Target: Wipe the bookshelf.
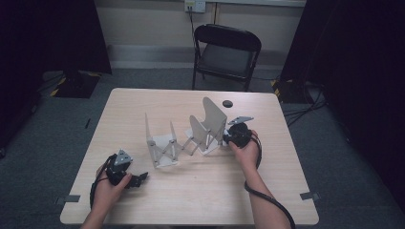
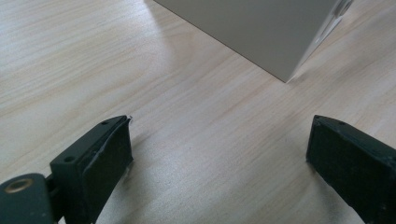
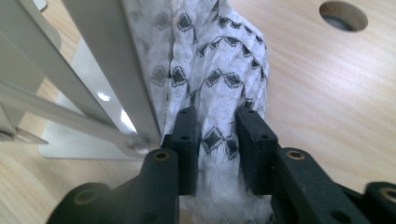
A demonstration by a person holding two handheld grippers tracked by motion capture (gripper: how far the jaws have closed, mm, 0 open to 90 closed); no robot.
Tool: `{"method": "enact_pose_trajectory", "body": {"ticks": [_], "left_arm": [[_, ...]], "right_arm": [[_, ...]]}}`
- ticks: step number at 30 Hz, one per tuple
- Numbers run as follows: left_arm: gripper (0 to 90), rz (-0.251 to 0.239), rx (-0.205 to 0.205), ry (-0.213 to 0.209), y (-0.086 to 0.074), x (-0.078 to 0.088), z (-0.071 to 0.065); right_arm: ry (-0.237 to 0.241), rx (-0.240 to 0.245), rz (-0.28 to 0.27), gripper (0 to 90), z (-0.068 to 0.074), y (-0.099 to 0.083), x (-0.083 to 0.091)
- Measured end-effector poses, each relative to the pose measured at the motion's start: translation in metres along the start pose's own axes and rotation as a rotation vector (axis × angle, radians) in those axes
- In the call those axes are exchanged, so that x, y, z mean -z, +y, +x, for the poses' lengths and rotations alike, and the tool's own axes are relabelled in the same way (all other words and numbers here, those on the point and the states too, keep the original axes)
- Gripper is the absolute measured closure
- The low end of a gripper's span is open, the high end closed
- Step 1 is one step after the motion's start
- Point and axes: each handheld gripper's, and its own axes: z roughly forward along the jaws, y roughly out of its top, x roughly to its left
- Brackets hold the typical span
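Observation:
A white cloth (image 3: 215, 70) with a black diamond pattern hangs bunched against an upright grey panel (image 3: 107, 56) of an expanding rack (image 1: 186, 138). My right gripper (image 3: 218, 116) is shut on this cloth, its two black pads pressing a fold from both sides. In the high view the right gripper (image 1: 228, 138) sits at the rack's right end, by the tallest panels. My left gripper (image 1: 141, 179) rests near the table's front left, open. Its jaws stand wide apart over bare wood (image 2: 219, 135), with a corner of a rack panel (image 2: 261, 32) ahead.
The wooden table (image 1: 205, 191) has a round cable hole (image 1: 227, 103) behind the rack, also seen as a cable hole (image 3: 343, 15) past the cloth. A black folding chair (image 1: 227, 52) stands beyond the far edge. Cables trail from both grippers.

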Motion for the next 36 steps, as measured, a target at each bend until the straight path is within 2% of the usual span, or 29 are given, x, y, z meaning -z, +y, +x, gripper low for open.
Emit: {"method": "enact_pose_trajectory", "body": {"ticks": [2,6,8,11,15,19,24,26,28,31,36], "left_arm": [[6.5,-0.002,0.002,0.000,0.000,0.000,0.000],[6.4,-0.001,0.001,0.000,0.000,0.000,0.000],[6.5,-0.002,0.002,0.000,0.000,0.000,0.000],[6.5,0.002,-0.003,0.000,0.000,0.000,0.000],[6.5,0.001,-0.002,0.000,0.000,0.000,0.000],[6.5,-0.001,0.001,0.000,0.000,0.000,0.000],[6.5,-0.002,0.002,-0.001,0.000,0.000,0.000],[6.4,-0.001,0.001,0.000,0.000,0.000,0.000],[6.5,-0.002,0.002,0.000,0.000,0.000,0.000],[6.5,0.001,-0.002,0.000,0.000,0.000,0.000],[6.4,0.002,-0.003,0.000,0.000,0.000,0.000]], "right_arm": [[-0.003,-0.010,0.001,65.6,-0.002,-0.004,0.001],[-0.001,-0.020,0.006,74.8,-0.004,-0.010,0.002],[-0.011,-0.017,0.009,77.1,-0.005,-0.012,0.004],[-0.025,-0.039,-0.010,78.4,-0.007,-0.010,0.010],[-0.035,-0.046,-0.046,78.4,-0.013,0.002,0.024],[-0.057,0.002,-0.088,78.4,-0.015,0.028,0.043],[-0.046,0.046,-0.158,78.5,-0.012,0.062,0.064],[-0.040,0.048,-0.186,78.5,-0.010,0.071,0.070],[-0.031,0.052,-0.202,78.5,-0.009,0.076,0.074],[-0.023,0.074,-0.192,78.6,-0.009,0.077,0.072],[0.006,0.069,-0.170,78.7,-0.008,0.064,0.060]]}}
